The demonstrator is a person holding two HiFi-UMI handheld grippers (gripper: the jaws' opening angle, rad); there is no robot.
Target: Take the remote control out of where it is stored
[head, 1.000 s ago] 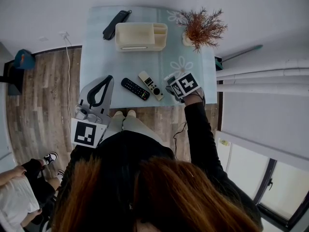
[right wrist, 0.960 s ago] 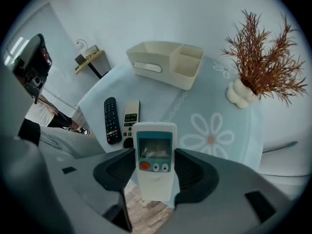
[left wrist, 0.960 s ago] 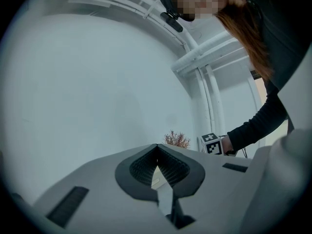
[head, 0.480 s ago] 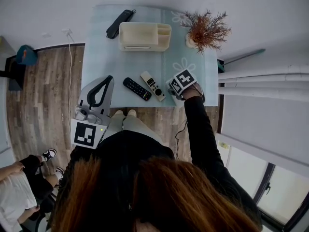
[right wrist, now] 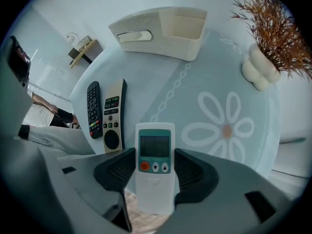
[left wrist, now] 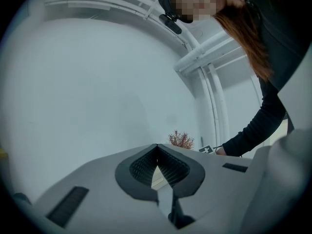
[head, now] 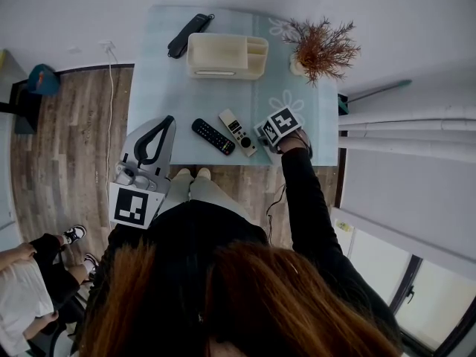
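Dark hair [head: 223,303] fills the bottom of the head view and cuts off the person's lap. The left tongs [head: 168,119] hang by the near left corner of the tabletop [head: 160,80], tips pressed together on nothing. Their own view shows mostly wall, with only a sliver of something cream through the gap behind the tips.

The right tongs [right wrist: 155,172] grip the white remote [right wrist: 155,150] by its two long sides, about halfway along. It is a slim white handset with a teal face, a dark screen, and a round orange button with two white ones beside it. Its plain lower end sticks out below the pads, past the tabletop's near edge, where wood floor [right wrist: 151,224] shows. It sits at the near right of the tabletop; whether it touches the cloth cannot be told. In the head view the marker cube [head: 283,123] covers it almost wholly.

Just to its left a cream remote [head: 237,132] and a black remote [head: 213,136] lie side by side on the tabletop. Farther back stands a cream organiser [head: 226,56], well apart from the tongs, its compartments only partly seen. A dried plant [head: 321,44] in a white vase [right wrist: 258,71] stands at the far right. A long black object [head: 188,35] at the far left is too small to identify.
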